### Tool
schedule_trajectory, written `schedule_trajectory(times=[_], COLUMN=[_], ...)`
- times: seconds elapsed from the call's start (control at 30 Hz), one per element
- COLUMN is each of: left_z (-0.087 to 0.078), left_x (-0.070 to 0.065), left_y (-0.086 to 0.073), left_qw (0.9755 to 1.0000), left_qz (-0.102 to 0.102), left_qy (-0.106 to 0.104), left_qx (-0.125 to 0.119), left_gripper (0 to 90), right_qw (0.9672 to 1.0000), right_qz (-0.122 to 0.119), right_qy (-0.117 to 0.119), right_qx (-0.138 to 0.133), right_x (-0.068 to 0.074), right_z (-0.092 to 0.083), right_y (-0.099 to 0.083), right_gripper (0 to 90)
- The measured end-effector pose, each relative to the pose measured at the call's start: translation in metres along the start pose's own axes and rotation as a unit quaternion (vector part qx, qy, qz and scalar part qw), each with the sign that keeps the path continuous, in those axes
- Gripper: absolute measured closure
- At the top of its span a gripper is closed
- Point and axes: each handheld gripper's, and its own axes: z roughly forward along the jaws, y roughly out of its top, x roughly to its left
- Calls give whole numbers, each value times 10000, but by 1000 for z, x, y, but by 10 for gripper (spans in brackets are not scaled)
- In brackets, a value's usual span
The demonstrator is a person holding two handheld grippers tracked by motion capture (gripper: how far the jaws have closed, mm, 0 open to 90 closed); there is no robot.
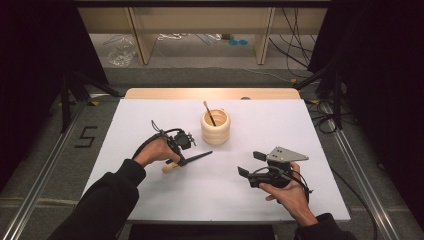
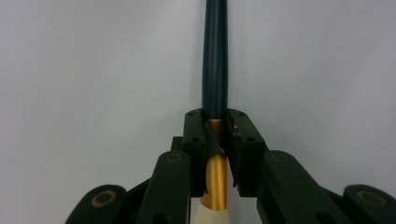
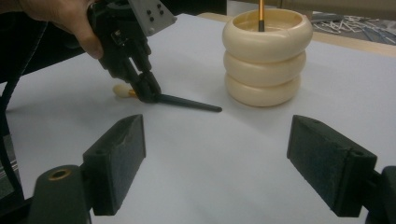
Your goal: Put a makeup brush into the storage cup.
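Brush [image 1: 187, 161] gripped by left fingers [image 2: 194, 140] on white table [image 1: 280, 125]; right fingers [image 3: 116, 158] spread open.

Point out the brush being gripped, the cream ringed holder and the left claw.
brush [image 3: 189, 102]: right gripper view, dark handle.
cream ringed holder [image 1: 215, 131]: high view, outer wall.
left claw [image 2: 216, 140]: left gripper view, between the fingertips.

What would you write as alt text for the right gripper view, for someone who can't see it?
A hand holds the left tongs shut on a makeup brush that lies on a white table, its pale bristles behind the tongs and its dark handle pointing toward a cream ribbed cup. A second brush stands in the cup. In the foreground, the right tongs stand open.
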Motion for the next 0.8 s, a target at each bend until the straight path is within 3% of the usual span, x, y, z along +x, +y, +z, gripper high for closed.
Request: schedule_trajectory(times=[0.43, 0.6, 0.7, 0.73, 0.8], left_z=[-3, -9, -13, -14, -17], left_x=[-4, -7, -11, -12, -15], left_y=[-2, -4, -6, -6, -7], left_qw=[9998, 9997, 9995, 9995, 9993], left_qz=[186, 259, 309, 310, 352], left_qy=[-16, 3, -1, -10, 51], left_qx=[0, -51, -90, -104, -100], left_gripper=[788, 788, 787, 787, 787], right_qw=[10000, 10000, 9999, 9999, 9998], right_qz=[59, -41, 31, -71, -150], right_qy=[54, -20, 98, 1, 77], right_qx=[18, 33, 42, 110, 57], right_x=[1, 0, 2, 1, 2], right_z=[0, -1, 1, -1, 1], right_y=[0, 1, 0, 1, 2], right_gripper=[206, 206, 206, 205, 204])
